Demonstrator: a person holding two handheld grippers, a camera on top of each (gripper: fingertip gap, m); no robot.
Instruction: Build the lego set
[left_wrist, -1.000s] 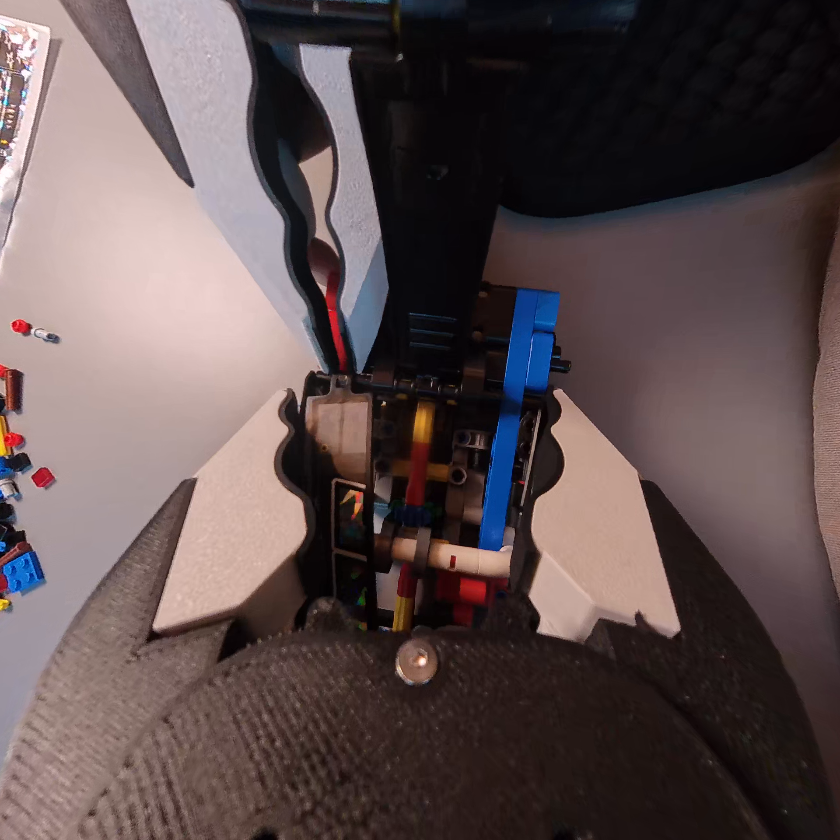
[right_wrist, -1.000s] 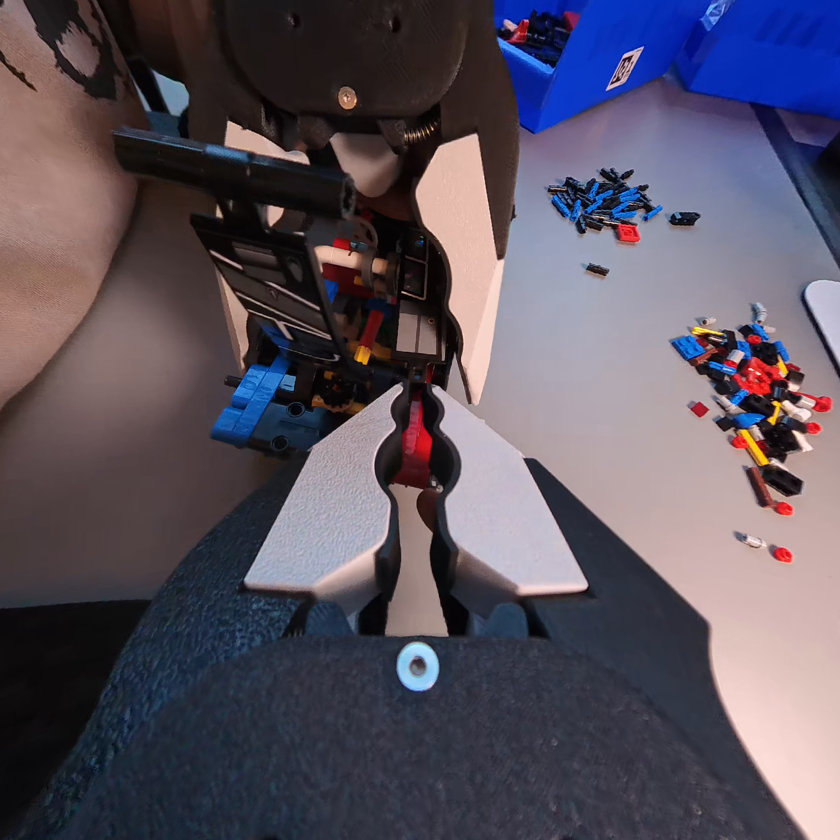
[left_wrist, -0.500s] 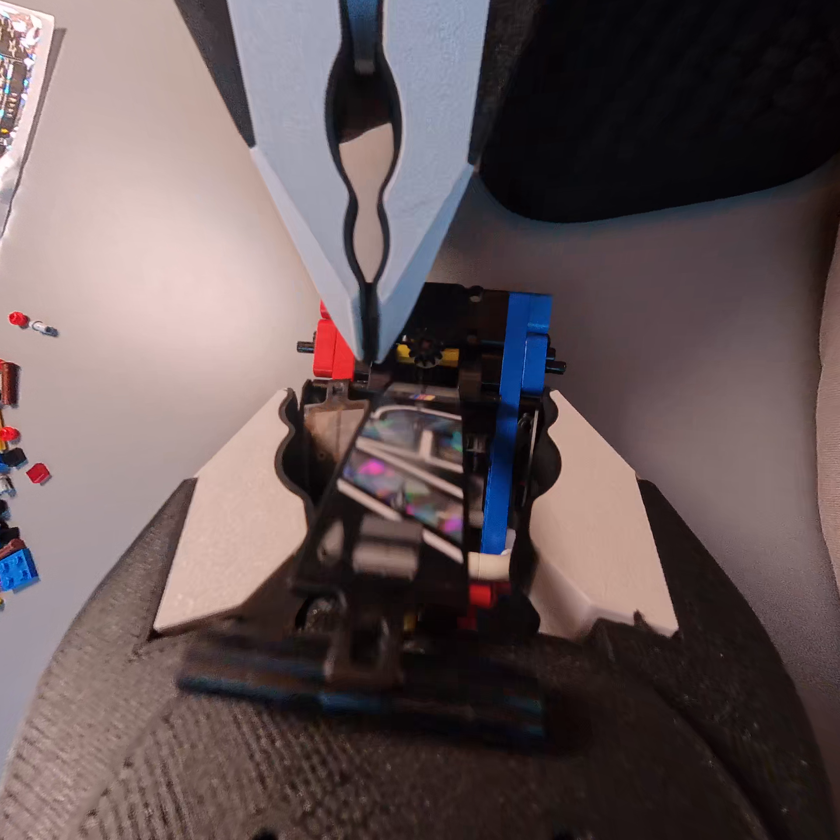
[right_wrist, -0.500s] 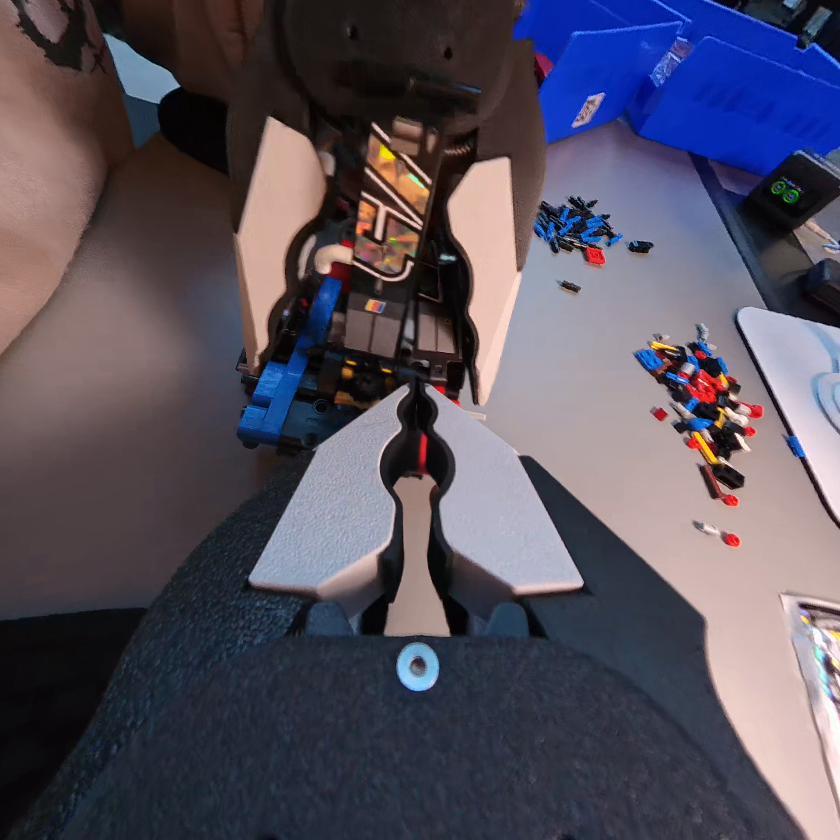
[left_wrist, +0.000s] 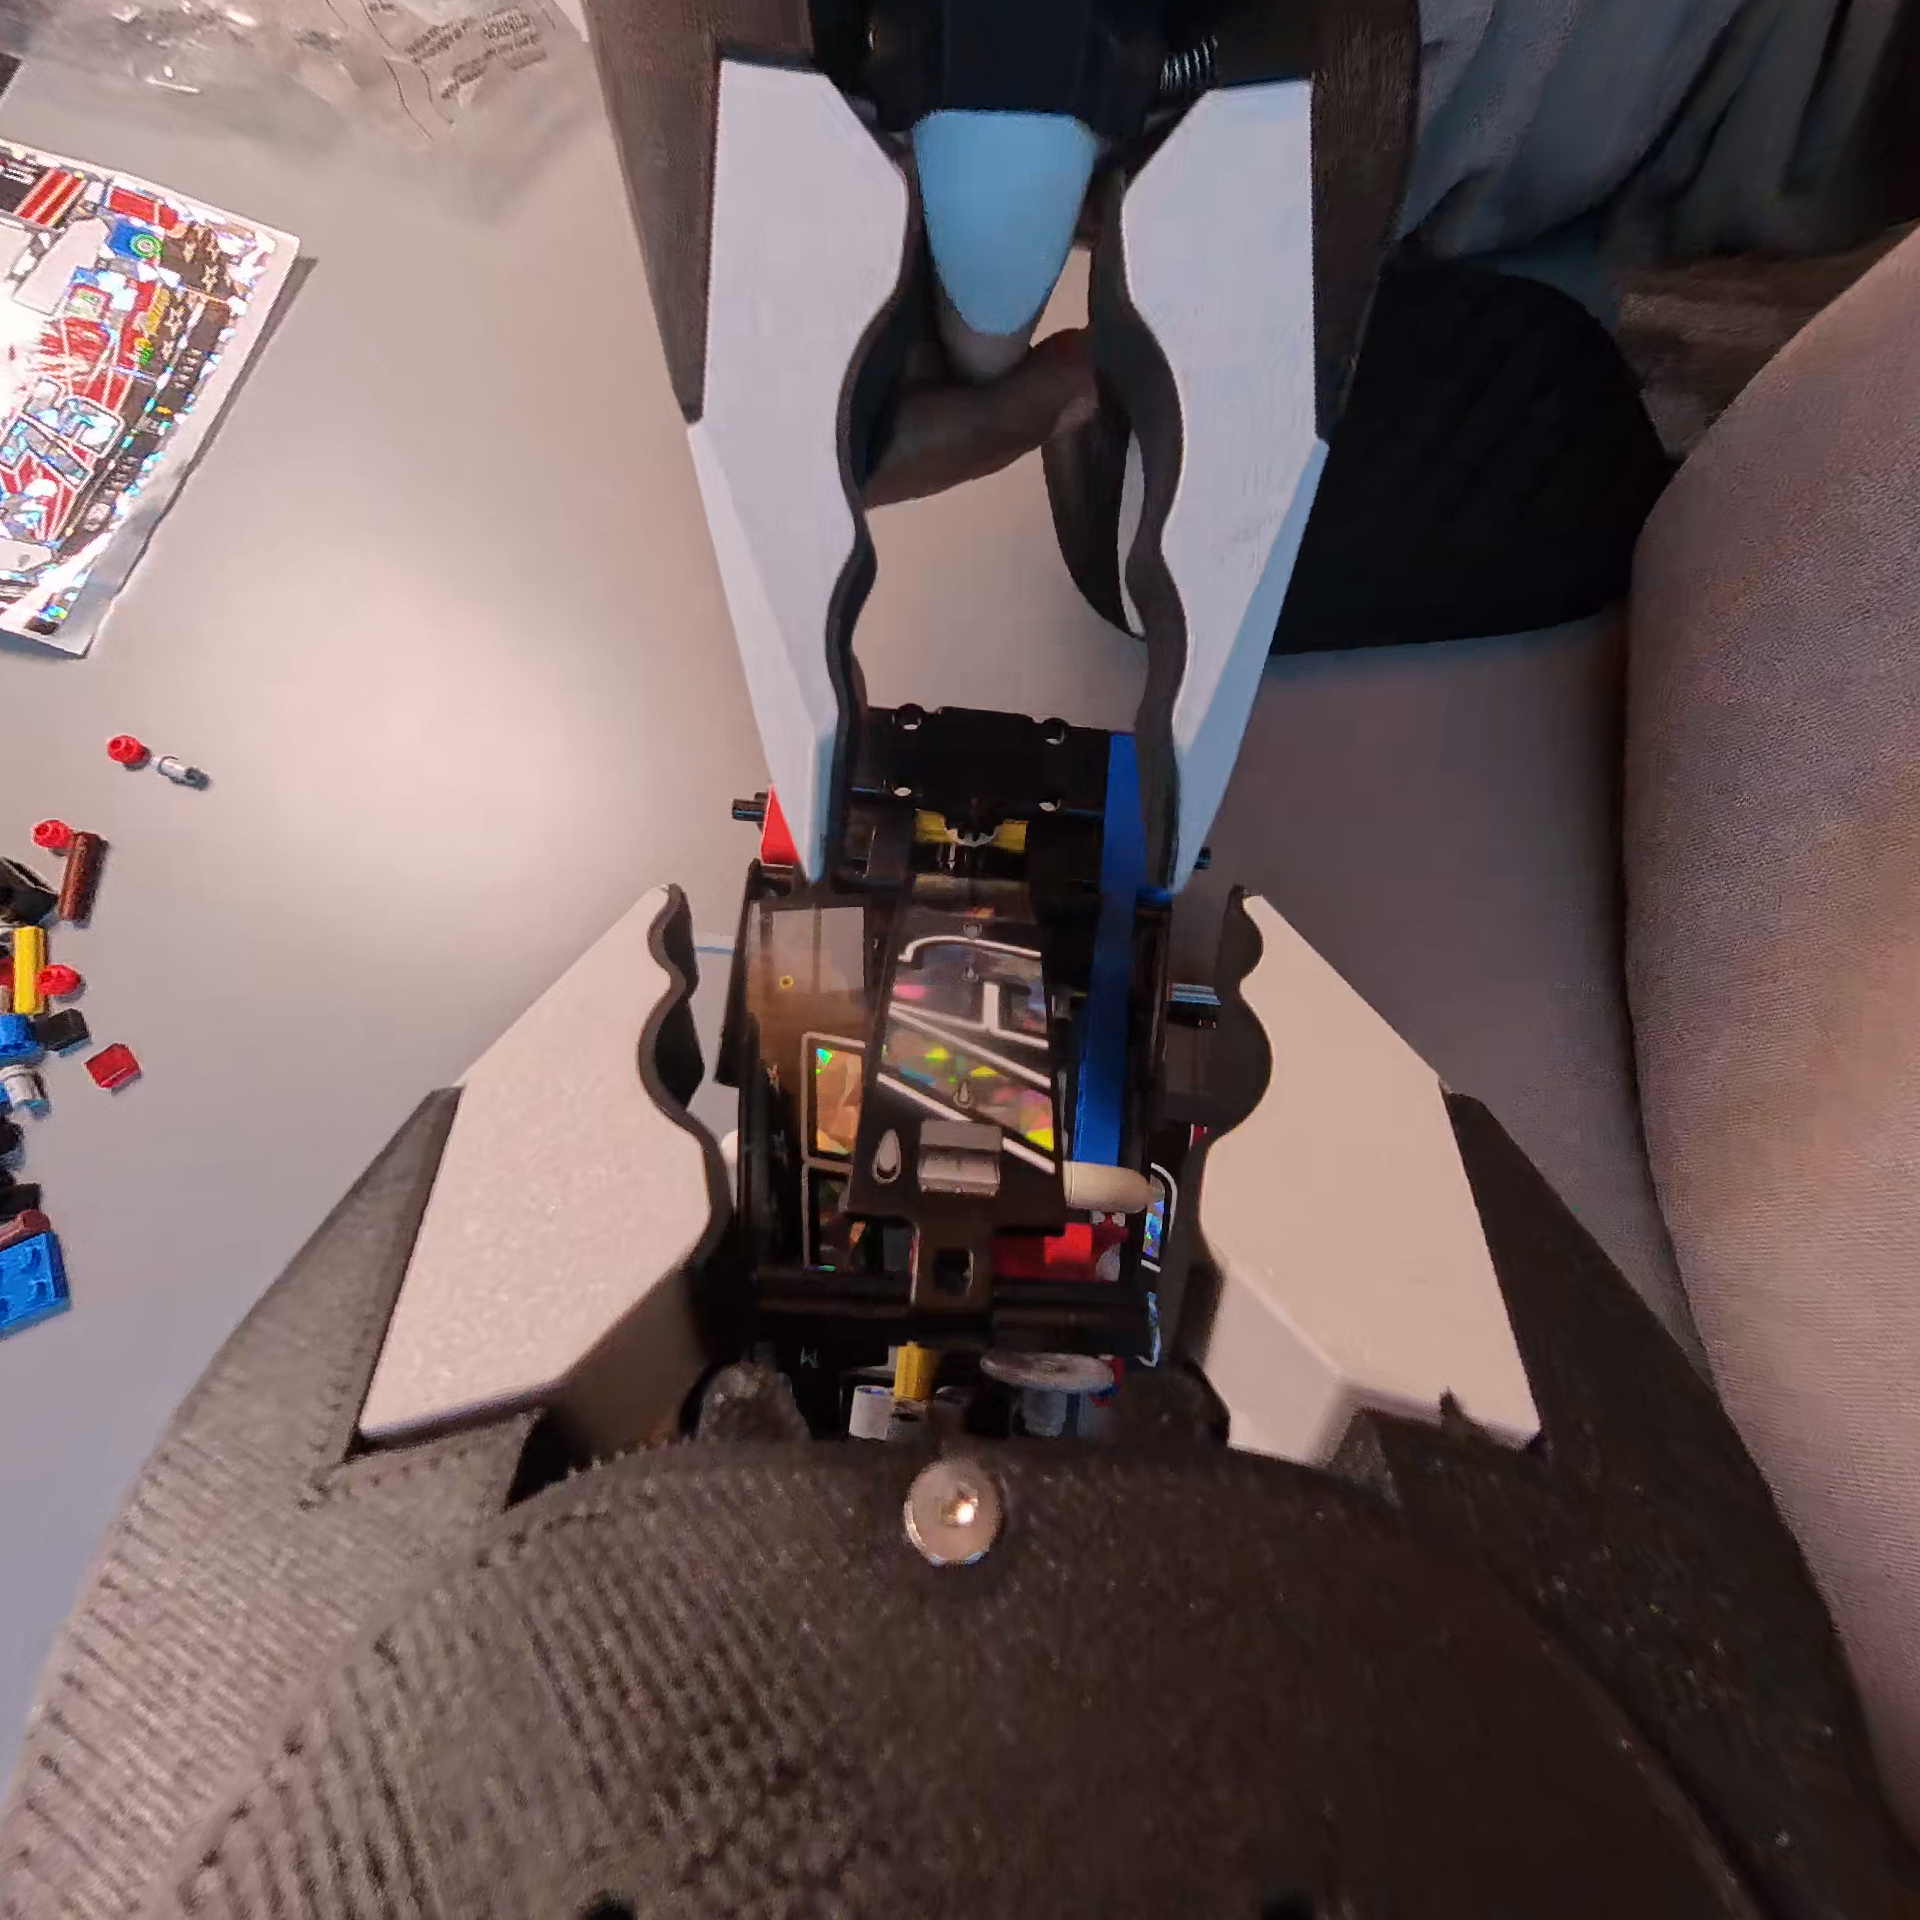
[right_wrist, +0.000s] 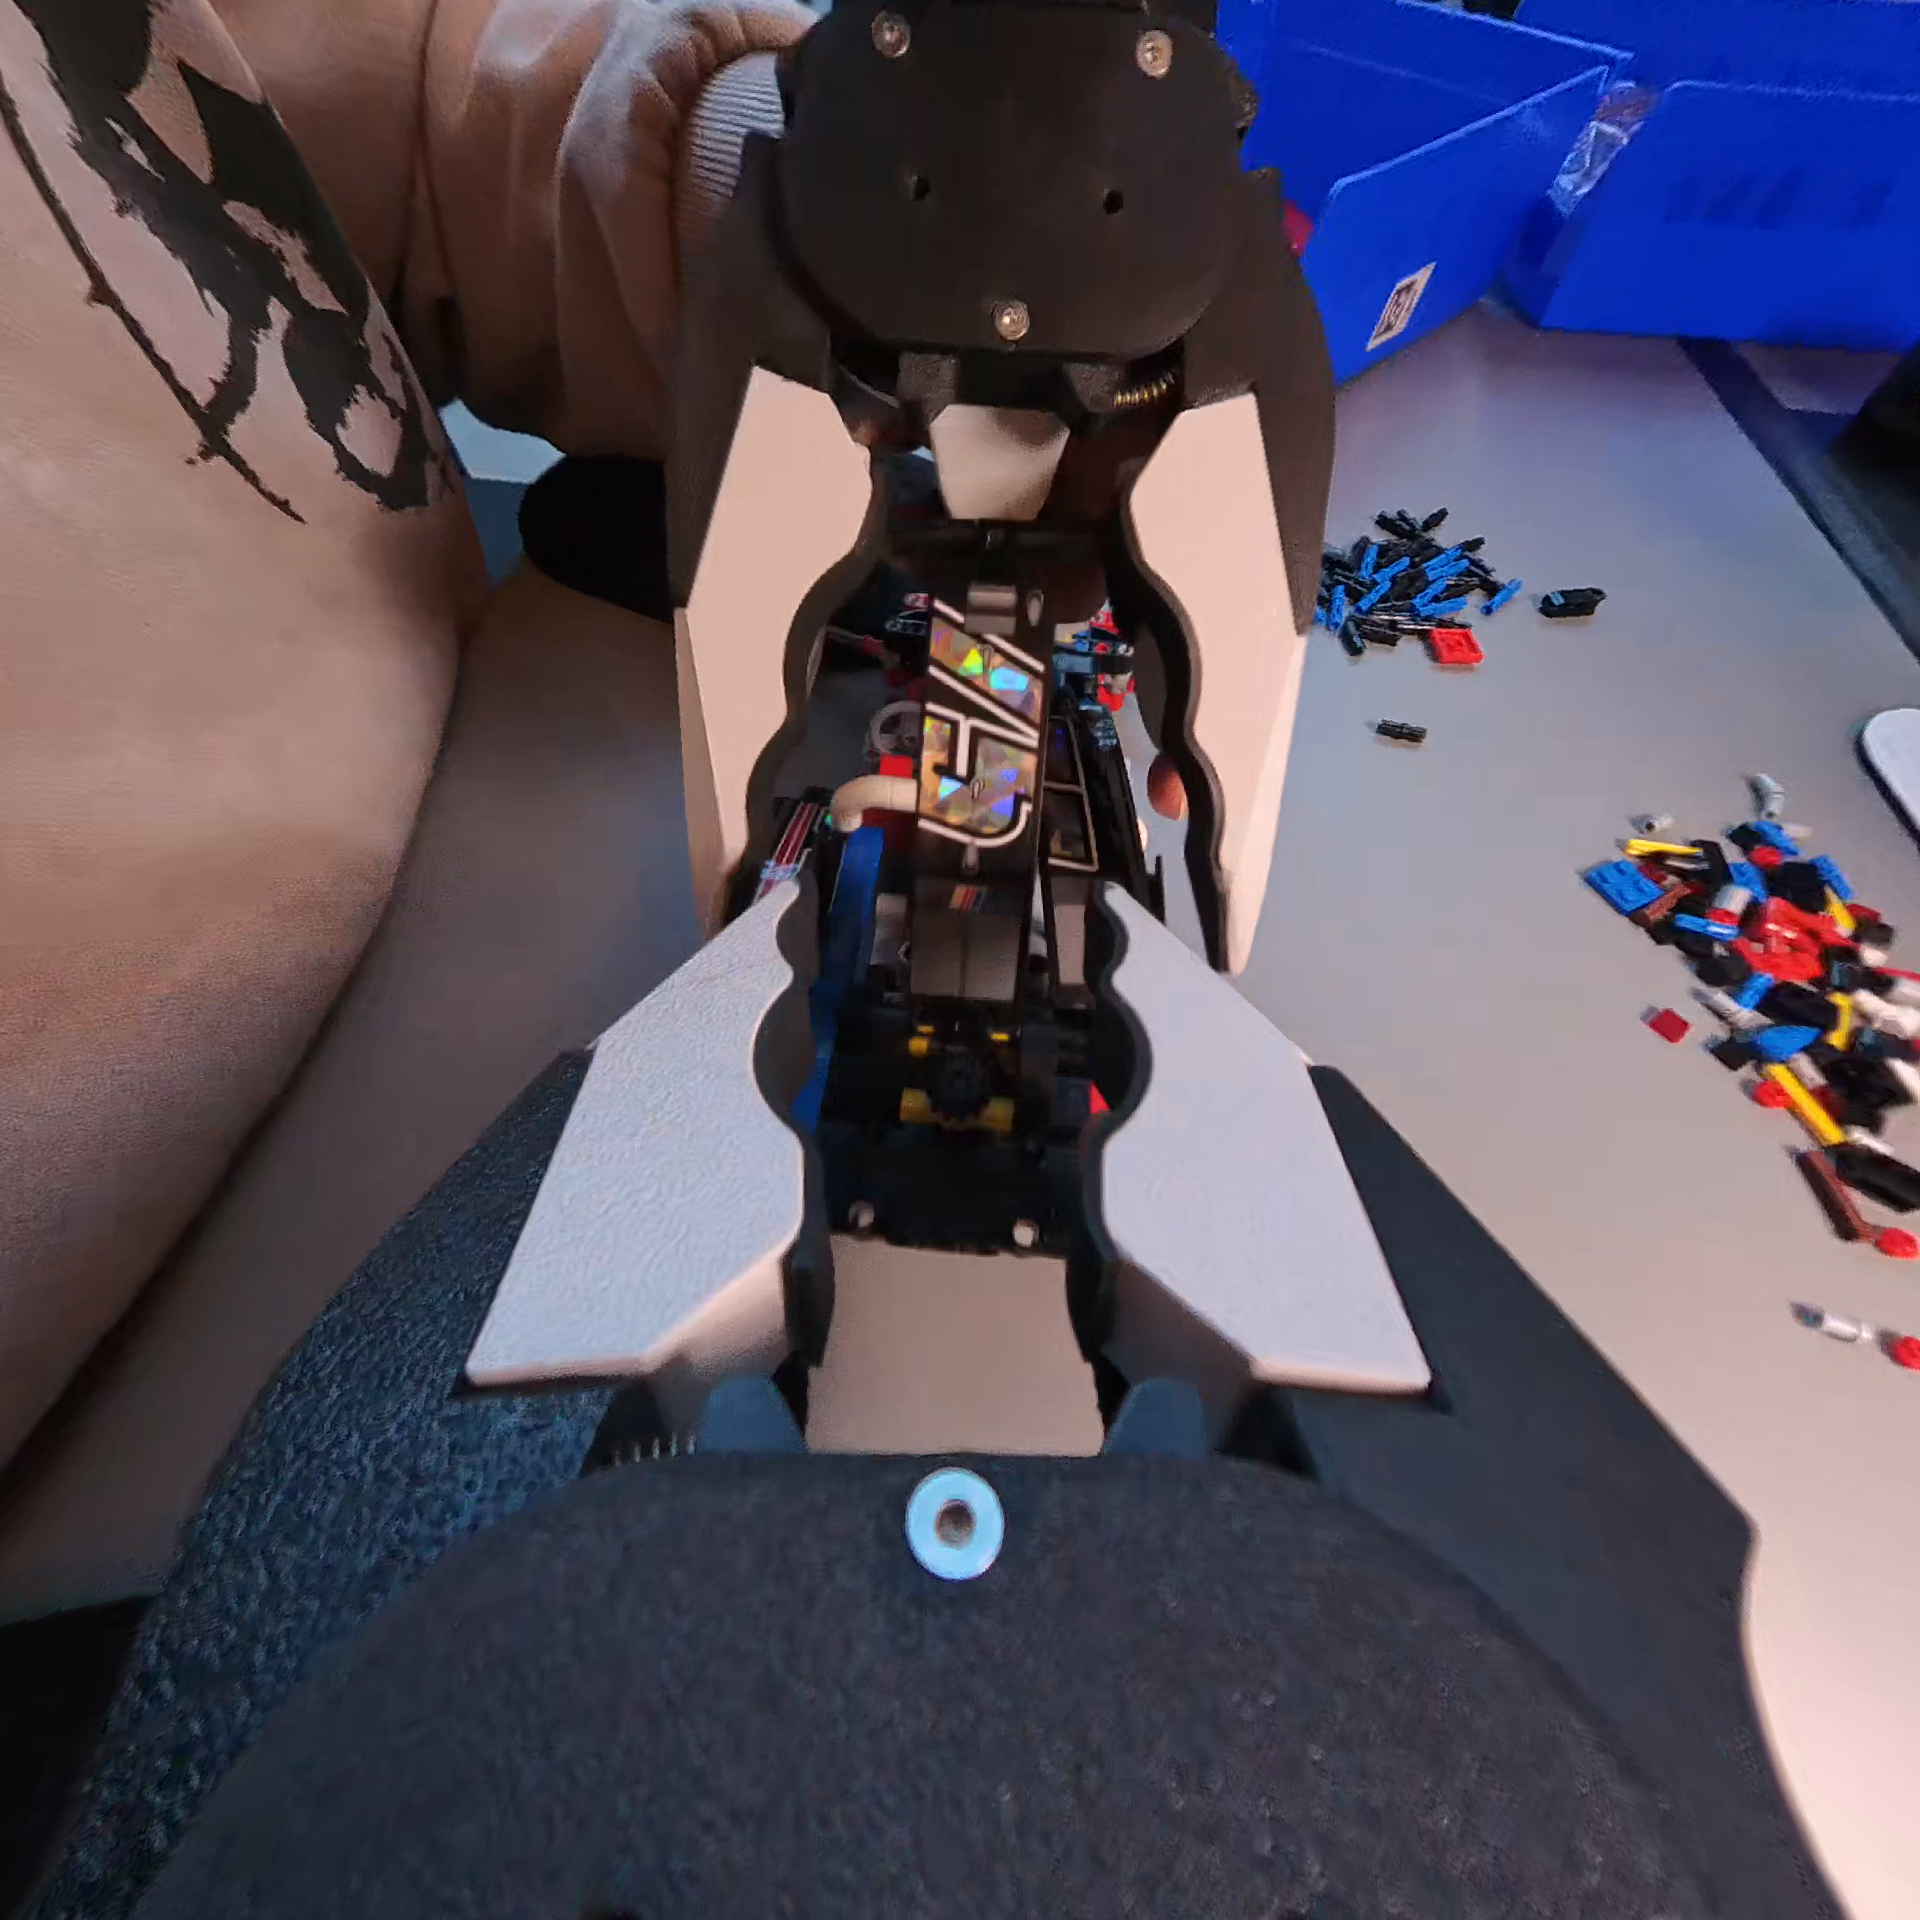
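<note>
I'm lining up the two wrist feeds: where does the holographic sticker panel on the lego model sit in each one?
Left wrist view: the holographic panel is at centre, slightly below mid-frame, between the left gripper's fingers.
Right wrist view: the same panel is at centre, above mid-frame, beyond the right gripper.
Shared landmark: the blue beam along the model, right of the panel in the left view, left of it in the right view.

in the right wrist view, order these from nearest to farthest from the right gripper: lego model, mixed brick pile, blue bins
1. lego model, between the right gripper's fingers.
2. mixed brick pile, on the table to the right.
3. blue bins, far back at the upper right.
</note>
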